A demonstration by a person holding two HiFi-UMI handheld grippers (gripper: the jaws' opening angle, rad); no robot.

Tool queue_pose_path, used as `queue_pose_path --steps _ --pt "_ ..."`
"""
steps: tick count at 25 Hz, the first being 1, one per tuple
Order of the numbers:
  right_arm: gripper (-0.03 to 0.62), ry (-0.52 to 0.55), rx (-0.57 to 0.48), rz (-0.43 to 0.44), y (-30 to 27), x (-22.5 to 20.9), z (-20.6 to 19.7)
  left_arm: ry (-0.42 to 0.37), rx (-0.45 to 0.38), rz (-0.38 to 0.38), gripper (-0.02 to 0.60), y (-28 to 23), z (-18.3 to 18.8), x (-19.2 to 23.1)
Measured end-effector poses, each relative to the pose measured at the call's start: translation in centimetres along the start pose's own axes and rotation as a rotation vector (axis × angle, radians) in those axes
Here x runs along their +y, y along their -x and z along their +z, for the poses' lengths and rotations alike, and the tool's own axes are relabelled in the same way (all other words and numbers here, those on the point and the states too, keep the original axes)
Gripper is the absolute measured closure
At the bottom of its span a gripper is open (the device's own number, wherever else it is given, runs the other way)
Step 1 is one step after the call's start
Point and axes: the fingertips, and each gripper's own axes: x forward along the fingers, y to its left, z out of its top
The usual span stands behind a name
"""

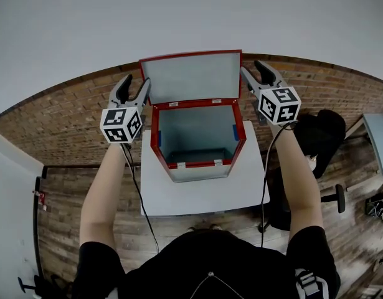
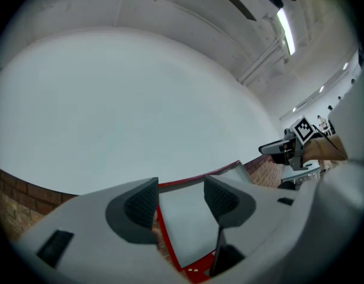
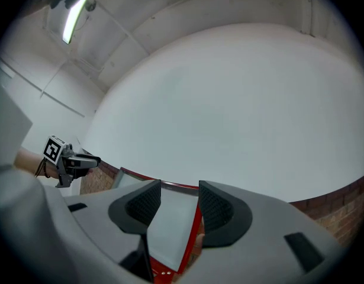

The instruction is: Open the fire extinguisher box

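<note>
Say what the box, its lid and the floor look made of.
Box: probably sheet metal, since the walls are thin. It is painted red outside and smooth grey inside.
Lid: the same thin panel, with a matte grey face, a red edge and small silvery fittings along the hinge line.
Floor: matte reddish-brown brick pattern. Real brick or tile, I can't tell.

Red box point(image 1: 155, 143) open on white table point(image 1: 203, 195), centre, inside empty. Lid point(image 1: 191, 76) raised at 12 o'clock. Left gripper point(image 1: 137, 81) at 10 o'clock beside lid's left edge, right gripper point(image 1: 252, 68) at 2 o'clock beside right edge, jaws spread. Black chair point(image 1: 322, 136) at 3 o'clock.
</note>
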Motion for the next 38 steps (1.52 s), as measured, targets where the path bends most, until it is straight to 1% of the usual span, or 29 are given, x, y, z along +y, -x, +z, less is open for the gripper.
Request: queue_pose_path --steps 3,5,8,10,12,16,19,21,24,27,30,31,34,35,36,38 --pt "0.385 0.020 -0.034 0.023 3.3 2.6 1.2 -0.003 -0.074 -0.045 0.294 3.8 2.2 -3.0" --pt "0.388 0.022 -0.056 0.025 5.8 4.4 1.9 0.001 -0.108 -0.076 0.296 6.6 3.0 -5.0" --pt "0.450 0.000 -0.086 0.023 9.5 6.6 2.3 0.050 -0.130 -0.099 0.302 10.6 3.0 -7.1" --pt "0.469 -0.025 -0.099 0.031 11.8 7.9 2.0 0.087 -0.133 -0.107 0.311 12.8 2.6 -8.3" --pt "0.492 -0.045 -0.100 0.044 13.6 9.2 1.4 0.101 -0.119 -0.119 0.326 14.5 1.7 -9.6" --pt "0.534 -0.053 -0.086 0.097 16.2 12.5 -0.6 0.081 -0.089 -0.142 0.355 16.7 -0.6 -12.3" --pt "0.546 -0.030 -0.058 0.128 17.9 14.9 -3.0 0.081 -0.085 -0.166 0.410 18.0 -1.9 -14.3" --pt "0.550 -0.047 -0.042 0.137 19.0 16.1 -4.7 0.094 -0.082 -0.185 0.439 18.6 -2.6 -15.6" --pt "0.557 -0.076 -0.033 0.131 20.1 17.4 -6.7 0.132 -0.070 -0.213 0.479 19.2 -4.0 -17.3" --pt "0.562 -0.086 -0.011 0.116 20.5 18.5 -8.5 0.189 -0.037 -0.230 0.502 19.5 -5.9 -18.6" --pt "0.565 -0.110 0.003 0.120 20.7 19.5 -9.7 0.239 -0.002 -0.235 0.523 19.9 -7.9 -19.8" --pt "0.566 -0.091 0.004 0.119 20.8 19.8 -10.1 0.251 0.012 -0.236 0.528 20.0 -8.5 -20.2" --pt "0.571 0.039 -0.012 0.111 21.2 20.7 -10.7 0.272 0.053 -0.248 0.532 20.5 -10.2 -21.5" --pt "0.572 0.058 -0.007 0.115 21.3 21.1 -11.0 0.277 0.064 -0.253 0.532 20.7 -10.7 -21.9" --pt "0.572 0.054 0.002 0.120 21.4 21.3 -11.4 0.285 0.074 -0.256 0.532 20.9 -11.1 -22.2" --pt "0.574 0.008 0.025 0.126 21.4 21.6 -12.2 0.300 0.096 -0.261 0.532 21.2 -11.8 -22.7"
